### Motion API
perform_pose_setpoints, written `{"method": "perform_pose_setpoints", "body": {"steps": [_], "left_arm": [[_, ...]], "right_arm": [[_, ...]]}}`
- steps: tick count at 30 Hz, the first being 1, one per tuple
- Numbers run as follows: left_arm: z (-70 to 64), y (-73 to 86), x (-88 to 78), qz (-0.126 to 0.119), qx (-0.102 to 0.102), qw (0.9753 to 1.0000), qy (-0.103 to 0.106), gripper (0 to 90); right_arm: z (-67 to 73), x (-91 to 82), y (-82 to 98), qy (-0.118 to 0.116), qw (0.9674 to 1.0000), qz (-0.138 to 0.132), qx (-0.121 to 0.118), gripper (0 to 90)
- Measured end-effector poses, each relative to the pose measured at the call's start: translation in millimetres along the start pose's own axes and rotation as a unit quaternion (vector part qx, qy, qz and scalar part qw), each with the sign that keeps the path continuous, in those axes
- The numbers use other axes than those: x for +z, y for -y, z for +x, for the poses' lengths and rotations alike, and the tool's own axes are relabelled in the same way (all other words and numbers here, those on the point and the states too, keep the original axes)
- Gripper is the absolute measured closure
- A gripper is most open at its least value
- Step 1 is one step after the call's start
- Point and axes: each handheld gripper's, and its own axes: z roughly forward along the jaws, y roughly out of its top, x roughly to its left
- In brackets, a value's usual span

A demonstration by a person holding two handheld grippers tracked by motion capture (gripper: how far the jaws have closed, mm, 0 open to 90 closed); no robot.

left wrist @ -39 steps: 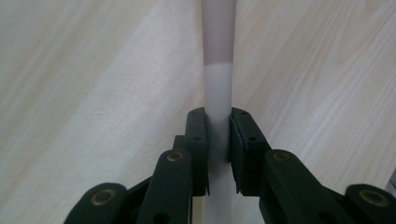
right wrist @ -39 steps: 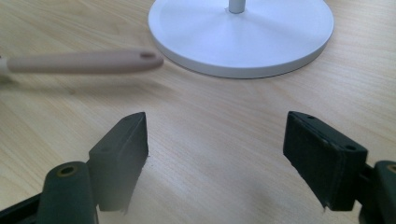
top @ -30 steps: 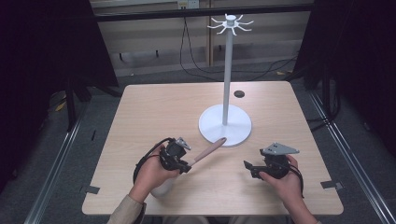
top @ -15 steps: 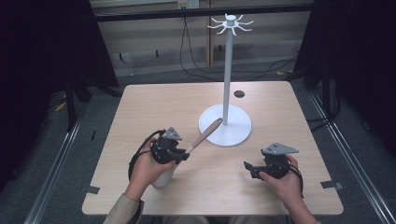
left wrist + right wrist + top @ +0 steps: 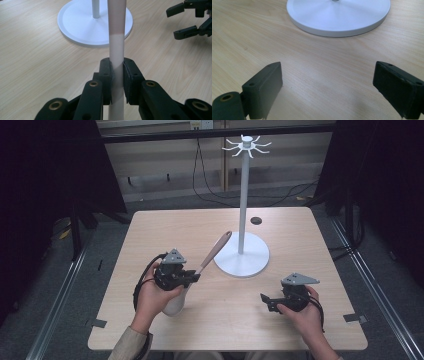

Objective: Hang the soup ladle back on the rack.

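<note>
Clamping the spatula in our left gripper, we angle its handle toward the stand; our right gripper gapes empty.

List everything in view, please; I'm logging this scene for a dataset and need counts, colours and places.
Light wooden table: one, pale wood, centre of the high view.
White metal hook stand with round base: one, white, table's middle-far part.
Long-handled utensil with pink-and-white handle: one, held tilted toward the stand's base.
Small dark round disc: one, black, far table edge right of the pole.
Left gripper: one, black, shut on the utensil's handle.
Right gripper: one, black, open above bare table.
</note>
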Motion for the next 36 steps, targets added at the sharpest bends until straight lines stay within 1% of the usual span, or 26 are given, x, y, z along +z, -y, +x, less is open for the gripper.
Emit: {"method": "perform_pose_setpoints", "body": {"steps": [2, 3, 4, 5, 6, 7, 9, 12, 13, 14, 15, 16, 19, 20, 24, 25, 27, 30, 31, 32, 34, 35, 36], "left_arm": [[0.5, -1.6, -1.8, -0.010, 0.000, 0.9999, -0.004, 78.7], [0.9, -3.0, -2.4, -0.015, -0.003, 0.9999, -0.002, 78.7], [1.2, -3.9, -3.3, -0.020, -0.004, 0.9998, -0.005, 78.7], [1.6, -5.1, -4.0, -0.021, -0.008, 0.9998, -0.002, 78.7], [2.3, -6.0, -4.4, -0.023, -0.004, 0.9997, -0.003, 78.7], [2.6, -7.0, -5.2, -0.032, -0.005, 0.9995, -0.006, 78.7], [3.4, -9.2, -7.3, -0.037, -0.007, 0.9992, -0.009, 78.7], [4.6, -11.7, -9.5, -0.052, -0.008, 0.9986, -0.010, 78.7], [5.1, -13.1, -11.3, -0.057, -0.008, 0.9982, -0.016, 78.7], [5.7, -14.1, -11.9, -0.063, -0.010, 0.9978, -0.017, 78.7], [5.7, -14.1, -11.9, -0.063, -0.010, 0.9978, -0.017, 78.7], [6.4, -16.0, -14.2, -0.074, -0.012, 0.9969, -0.024, 78.7], [7.1, -20.0, -18.3, -0.089, -0.016, 0.9956, -0.026, 78.7], [6.8, -21.7, -19.6, -0.088, -0.015, 0.9956, -0.028, 78.7], [5.8, -28.1, -23.0, -0.098, -0.007, 0.9946, -0.033, 78.7], [5.3, -29.5, -23.6, -0.103, -0.006, 0.9940, -0.036, 78.7], [5.0, -32.5, -25.1, -0.109, -0.005, 0.9934, -0.036, 78.7], [4.3, -36.1, -26.9, -0.123, -0.005, 0.9917, -0.036, 78.7], [4.3, -36.1, -26.9, -0.123, -0.005, 0.9917, -0.036, 78.7], [4.1, -37.7, -28.3, -0.130, -0.006, 0.9907, -0.038, 78.7], [3.5, -40.3, -30.2, -0.139, -0.008, 0.9896, -0.035, 78.7], [3.3, -41.4, -31.3, -0.142, -0.007, 0.9890, -0.038, 78.7], [3.2, -42.6, -32.1, -0.146, -0.007, 0.9887, -0.036, 78.7]], "right_arm": [[0.0, 0.0, 0.0, 0.000, 1.0000, 0.001, 0.002, 8.2], [0.0, 0.1, 0.0, 0.000, 1.0000, 0.000, 0.002, 8.1], [0.0, 0.0, 0.0, 0.000, 1.0000, 0.000, 0.005, 7.8], [-0.3, 0.2, 0.0, 0.000, 1.0000, 0.000, 0.005, 7.6], [-0.5, 0.3, 0.0, -0.001, 1.0000, -0.001, 0.004, 7.4], [-0.5, 0.4, 0.1, 0.000, 1.0000, -0.002, 0.005, 7.0], [-0.8, 0.5, 0.1, -0.001, 1.0000, -0.003, 0.007, 6.7], [-1.1, 0.1, 0.1, -0.004, 1.0000, -0.002, 0.007, 6.3], [-1.3, 0.1, 0.1, -0.003, 1.0000, -0.002, 0.007, 6.2], [-1.1, 0.4, 0.1, -0.002, 1.0000, -0.003, 0.008, 6.2], [-1.0, 0.4, 0.1, -0.002, 1.0000, -0.003, 0.008, 6.1], [-1.0, 0.5, 0.1, -0.003, 1.0000, -0.003, 0.008, 6.0], [-0.7, 0.7, 0.1, -0.006, 1.0000, -0.002, 0.007, 5.8], [-0.5, 0.8, 0.1, -0.006, 1.0000, -0.001, 0.007, 5.7], [-0.2, 1.6, 0.5, -0.006, 1.0000, 0.002, 0.006, 5.8], [0.1, 1.5, 0.5, -0.006, 0.9999, 0.004, 0.007, 5.8], [0.1, 1.3, 0.2, -0.008, 0.9999, 0.003, 0.007, 5.8], [-0.4, 1.2, 0.0, -0.008, 1.0000, 0.000, 0.006, 5.9], [-0.4, 1.2, 0.0, -0.008, 1.0000, 0.000, 0.006, 5.9], [-0.5, 1.2, 0.1, -0.008, 1.0000, 0.000, 0.005, 5.9], [-0.7, 1.2, 0.5, -0.008, 0.9999, 0.003, 0.005, 5.9], [-0.7, 1.1, 0.4, -0.008, 1.0000, 0.003, 0.005, 5.9], [-0.7, 1.1, 0.3, -0.008, 0.9999, 0.003, 0.005, 6.0]]}}
